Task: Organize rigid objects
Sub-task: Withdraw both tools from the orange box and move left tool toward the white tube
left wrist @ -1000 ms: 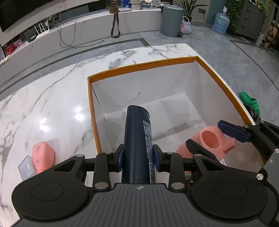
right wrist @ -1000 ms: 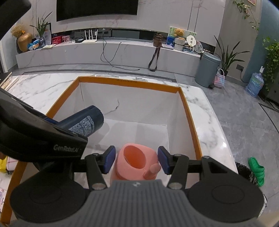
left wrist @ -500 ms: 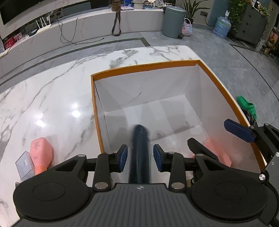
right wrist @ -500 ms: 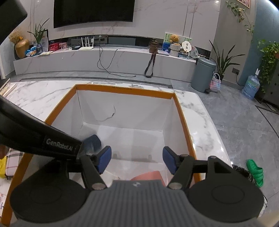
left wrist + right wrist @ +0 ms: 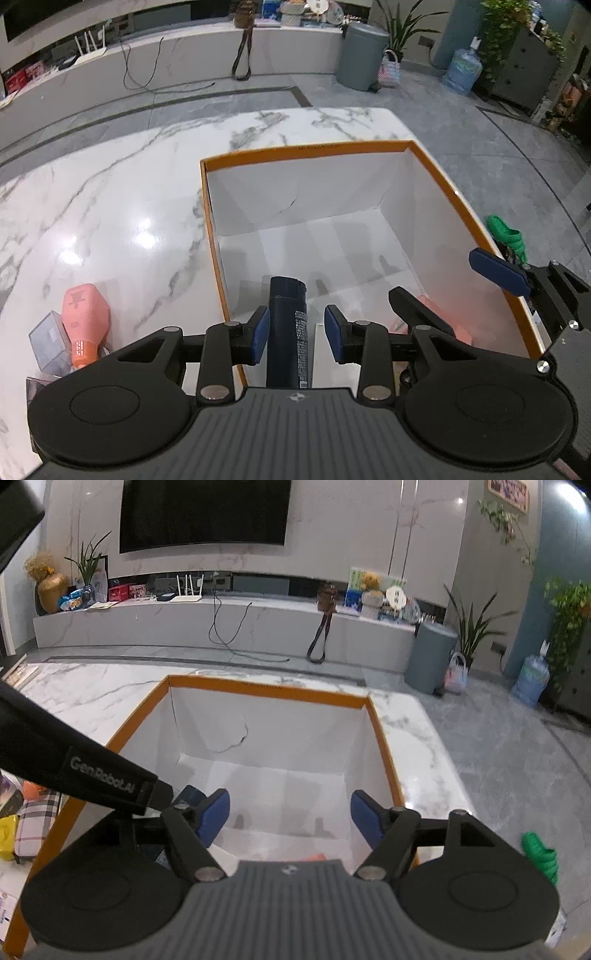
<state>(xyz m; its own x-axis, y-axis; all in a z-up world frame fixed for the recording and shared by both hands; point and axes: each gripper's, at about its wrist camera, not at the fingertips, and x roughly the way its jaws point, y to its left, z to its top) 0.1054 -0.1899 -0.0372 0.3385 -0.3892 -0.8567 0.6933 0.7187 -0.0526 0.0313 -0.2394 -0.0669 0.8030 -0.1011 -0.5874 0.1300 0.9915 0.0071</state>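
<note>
Glossy marble table [image 5: 110,206]; matt white cardboard box [image 5: 295,192]; smooth dark plastic bottle [image 5: 288,332].

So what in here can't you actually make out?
- Pink item: right wrist view shows only a sliver above the body of the right gripper; left wrist view, a finger covers it.
- Dark blue bottle: lower end under the left gripper, label too small.
- Clear box beside the pink bottle: contents blurred.
Both grippers' jaws have just been opening.

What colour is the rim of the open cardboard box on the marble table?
Orange; the rim edges white inner walls. It shows best in the left wrist view.
</note>
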